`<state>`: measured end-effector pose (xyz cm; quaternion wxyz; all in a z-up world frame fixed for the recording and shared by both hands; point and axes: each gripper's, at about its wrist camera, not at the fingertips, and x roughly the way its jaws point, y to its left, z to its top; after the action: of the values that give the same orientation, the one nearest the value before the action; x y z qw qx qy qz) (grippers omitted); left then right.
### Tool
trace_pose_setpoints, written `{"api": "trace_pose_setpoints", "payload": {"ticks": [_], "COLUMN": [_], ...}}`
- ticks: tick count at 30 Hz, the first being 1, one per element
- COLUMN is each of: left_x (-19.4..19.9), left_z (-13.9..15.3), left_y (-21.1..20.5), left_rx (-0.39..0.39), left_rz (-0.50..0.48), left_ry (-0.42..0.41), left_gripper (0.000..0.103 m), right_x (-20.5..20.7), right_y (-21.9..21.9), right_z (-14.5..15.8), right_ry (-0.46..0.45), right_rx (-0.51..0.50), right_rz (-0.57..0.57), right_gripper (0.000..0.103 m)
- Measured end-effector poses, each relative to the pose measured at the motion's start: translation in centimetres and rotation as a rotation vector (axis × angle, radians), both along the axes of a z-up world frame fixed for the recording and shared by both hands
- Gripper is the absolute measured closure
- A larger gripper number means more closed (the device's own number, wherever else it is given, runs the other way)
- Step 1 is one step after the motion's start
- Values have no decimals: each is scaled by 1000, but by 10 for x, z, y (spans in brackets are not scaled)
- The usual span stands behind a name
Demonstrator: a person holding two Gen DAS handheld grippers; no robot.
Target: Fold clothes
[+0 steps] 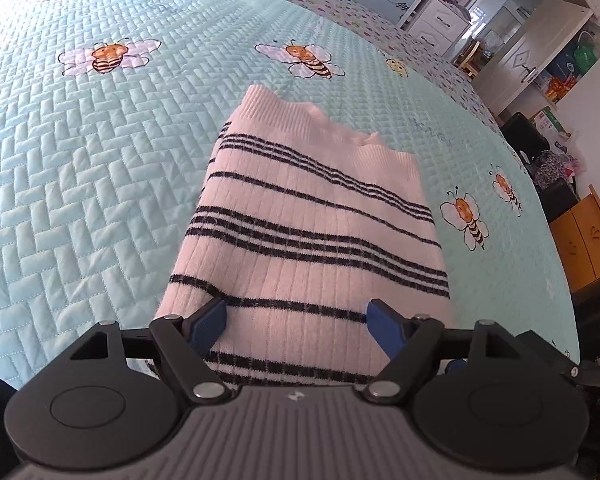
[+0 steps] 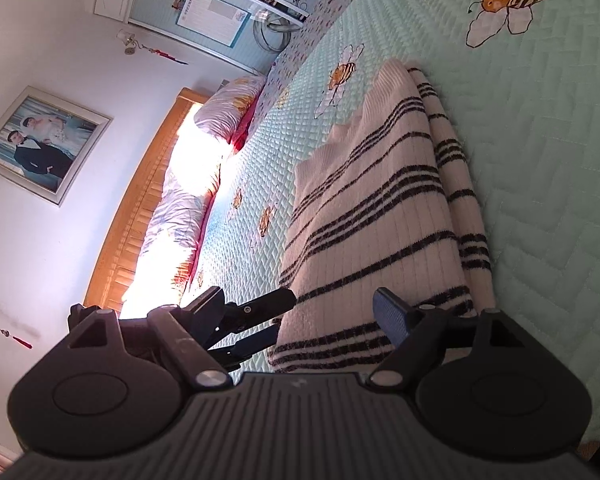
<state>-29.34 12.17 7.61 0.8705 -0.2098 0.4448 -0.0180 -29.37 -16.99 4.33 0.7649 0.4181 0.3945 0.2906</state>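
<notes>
Grippers wide open, both, jaws spread and clamping nothing. Left gripper (image 1: 296, 324) low over the near end of the sweater (image 1: 312, 220), blue pads (image 1: 210, 322) apart above the knit; contact with the cloth not clear from this view. Right gripper (image 2: 300, 316) rolled on its side at the same near end, one blue pad (image 2: 392, 318) over the striped knit, the other finger off the cloth's edge. Left gripper's fingers (image 2: 256, 312) visible in the right wrist view too, just beside that edge.

Sweater folded into a long narrow stack, pale pink rib knit with black stripes in ones and threes running across. Lying flat on the quilt (image 1: 80, 200), near end under the grippers, ribbed hem at the far end, uneven there with a small notch in the edge. Second folded layer showing along one long side in the right wrist view.

Quilt pale green, stitched in a herringbone pattern, printed with bees (image 1: 108, 56). Farther off: pillows (image 2: 188, 200) against a wooden headboard (image 2: 140, 208), a framed photo (image 2: 40, 144) on the wall, white cabinets (image 1: 520, 40), an orange cupboard (image 1: 584, 240) beside the bed.
</notes>
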Motion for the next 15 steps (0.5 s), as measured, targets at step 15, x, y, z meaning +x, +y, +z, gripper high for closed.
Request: {"api": "trace_pose_setpoints", "payload": {"ticks": [15], "left_x": [-4], "left_z": [78], "left_y": [-31], "left_rx": [434], "left_rz": [-22], "left_ry": [-25], "left_gripper": [20], "right_x": [-9], "right_y": [21], "right_z": [92], "right_ry": [-174], "right_rx": [-524], "right_rz": [-34], "right_gripper": [20]}}
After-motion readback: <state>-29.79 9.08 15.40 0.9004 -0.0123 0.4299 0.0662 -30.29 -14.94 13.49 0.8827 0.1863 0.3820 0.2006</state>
